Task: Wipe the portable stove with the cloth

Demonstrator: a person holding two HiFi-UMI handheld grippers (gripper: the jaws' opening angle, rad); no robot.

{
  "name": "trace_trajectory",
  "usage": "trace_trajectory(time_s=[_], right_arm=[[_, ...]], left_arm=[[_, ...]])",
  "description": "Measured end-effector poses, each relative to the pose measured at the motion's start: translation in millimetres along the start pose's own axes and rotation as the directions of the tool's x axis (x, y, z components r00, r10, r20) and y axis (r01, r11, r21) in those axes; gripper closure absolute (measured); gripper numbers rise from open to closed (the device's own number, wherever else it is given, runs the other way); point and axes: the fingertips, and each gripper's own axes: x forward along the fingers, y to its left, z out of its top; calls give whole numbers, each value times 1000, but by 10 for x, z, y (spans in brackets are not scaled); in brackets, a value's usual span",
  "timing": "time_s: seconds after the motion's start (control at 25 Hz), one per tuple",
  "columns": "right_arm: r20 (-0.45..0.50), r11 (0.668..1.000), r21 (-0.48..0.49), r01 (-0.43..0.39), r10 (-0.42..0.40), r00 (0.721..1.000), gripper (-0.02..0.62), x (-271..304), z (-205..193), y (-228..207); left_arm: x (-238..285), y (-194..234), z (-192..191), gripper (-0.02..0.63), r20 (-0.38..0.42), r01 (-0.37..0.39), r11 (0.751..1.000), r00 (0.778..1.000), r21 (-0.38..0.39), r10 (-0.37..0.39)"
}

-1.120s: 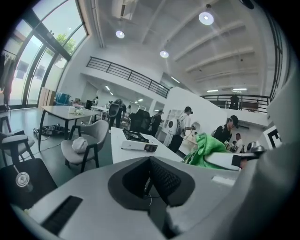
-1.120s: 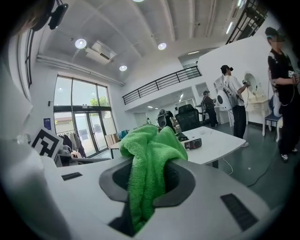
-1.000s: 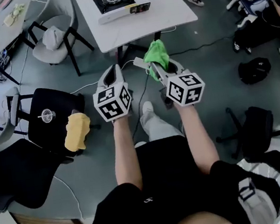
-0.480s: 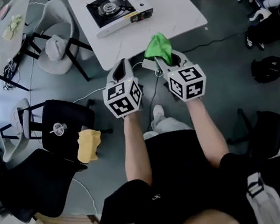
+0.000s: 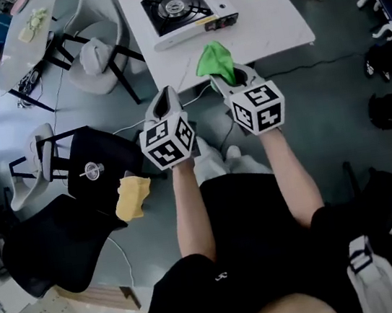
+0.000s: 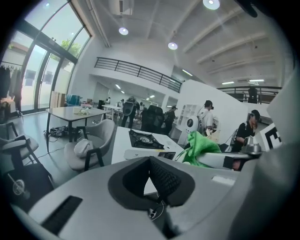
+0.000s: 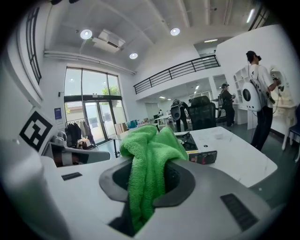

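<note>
The portable stove (image 5: 187, 11), white with a black burner top, sits on a white table (image 5: 277, 16) ahead; it also shows in the left gripper view (image 6: 146, 141) and the right gripper view (image 7: 197, 150). A bright green cloth (image 5: 212, 61) is pinched in my right gripper (image 5: 226, 75), bunched above the jaws (image 7: 150, 164). The right gripper hangs over the table's near edge, short of the stove. My left gripper (image 5: 164, 102) is shut with nothing in it, over the floor just before the table (image 6: 151, 180).
A grey chair (image 5: 96, 50) with a bundle on it stands left of the table. Black chairs (image 5: 92, 171) and a yellow cloth (image 5: 133, 196) are at the lower left. A cable runs on the floor under the table. People stand in the background (image 7: 260, 89).
The table and stove have come closer and shifted right in the head view. Both grippers moved forward toward the table, the green cloth still held in the right one.
</note>
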Motion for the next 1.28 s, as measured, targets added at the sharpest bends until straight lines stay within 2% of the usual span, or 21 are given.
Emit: trace_trajectory(time_s=[0.08, 0.2, 0.28, 0.44, 0.76, 0.96, 1.08, 1.28], right_arm=[[-5, 1000, -29, -1, 0, 1000, 534, 128, -32, -17], [-6, 996, -54, 76, -76, 997, 534, 265, -13, -287], [-7, 994, -51, 94, -94, 996, 534, 378, 26, -434], [-6, 993, -48, 107, -107, 994, 534, 731, 139, -610], [-36, 999, -49, 3, -5, 999, 534, 1583, 340, -452], [-101, 996, -90, -26, 17, 995, 534, 2002, 202, -402], [-167, 993, -114, -34, 15, 986, 534, 2210, 40, -410], [-238, 978, -180, -108, 63, 969, 534, 2594, -3, -292]], left_arm=[[104, 151, -41, 607, -15, -45, 999, 999, -22, 45], [326, 248, -113, 607, -44, -77, 997, 996, -30, 75], [481, 329, -110, 607, -40, -95, 995, 995, -39, 93], [828, 471, 73, 607, -25, -84, 996, 996, -44, 83], [1362, 844, 354, 607, -70, -90, 996, 994, -27, 87], [1590, 1140, 243, 607, -127, -101, 994, 987, -46, 94], [1726, 1294, 75, 607, -163, -80, 994, 984, -79, 66], [1958, 1526, 82, 607, -188, -69, 990, 981, -122, 45]])
